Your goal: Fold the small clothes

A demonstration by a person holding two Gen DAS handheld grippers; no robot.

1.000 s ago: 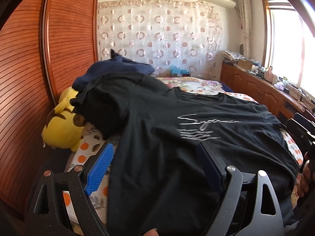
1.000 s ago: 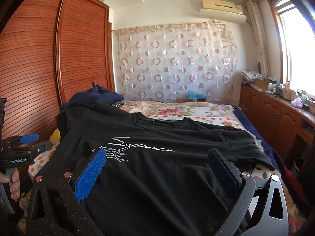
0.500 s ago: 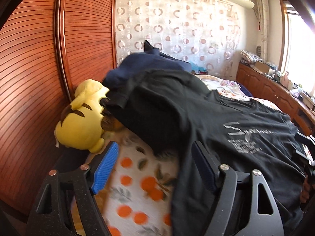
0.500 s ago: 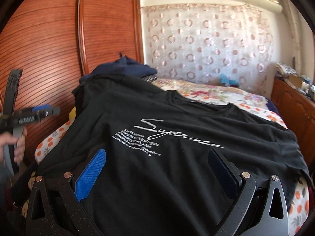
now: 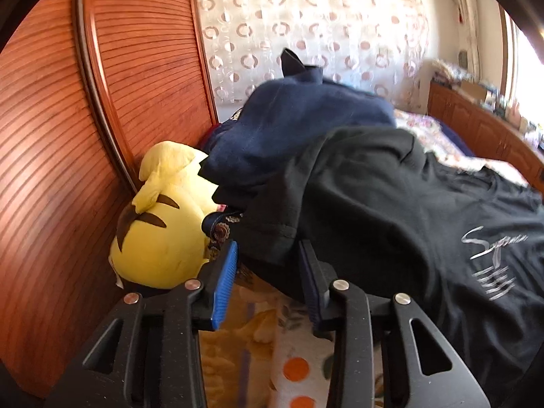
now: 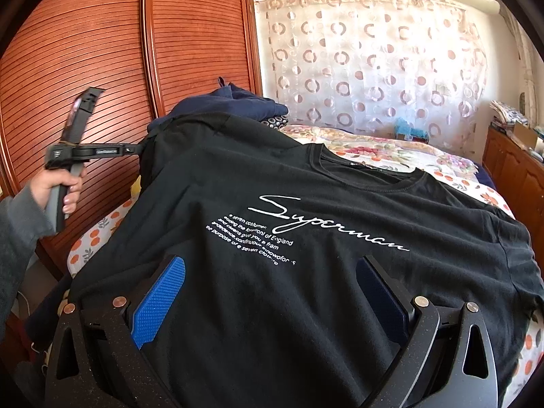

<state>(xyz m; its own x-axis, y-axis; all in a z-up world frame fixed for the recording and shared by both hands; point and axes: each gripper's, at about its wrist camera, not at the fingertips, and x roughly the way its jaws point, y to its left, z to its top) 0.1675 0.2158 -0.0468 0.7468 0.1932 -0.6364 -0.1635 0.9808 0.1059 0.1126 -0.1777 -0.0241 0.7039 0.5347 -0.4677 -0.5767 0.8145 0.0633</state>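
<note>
We find the left gripper (image 5: 268, 265) at lower centre, jaws closing around the sleeve hem of the black T-shirt (image 5: 391, 210), pads not yet pressing. The right gripper (image 6: 272, 285), at the frame's bottom, stands released over the shirt's printed front. The shirt lies spread on the bed (image 6: 391, 153), a yellow plush toy (image 5: 159, 224) at left.

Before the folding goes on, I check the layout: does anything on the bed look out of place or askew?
Yes. The black T-shirt is not flat: its sleeve lies bunched over a navy garment and against a yellow plush toy.
</note>
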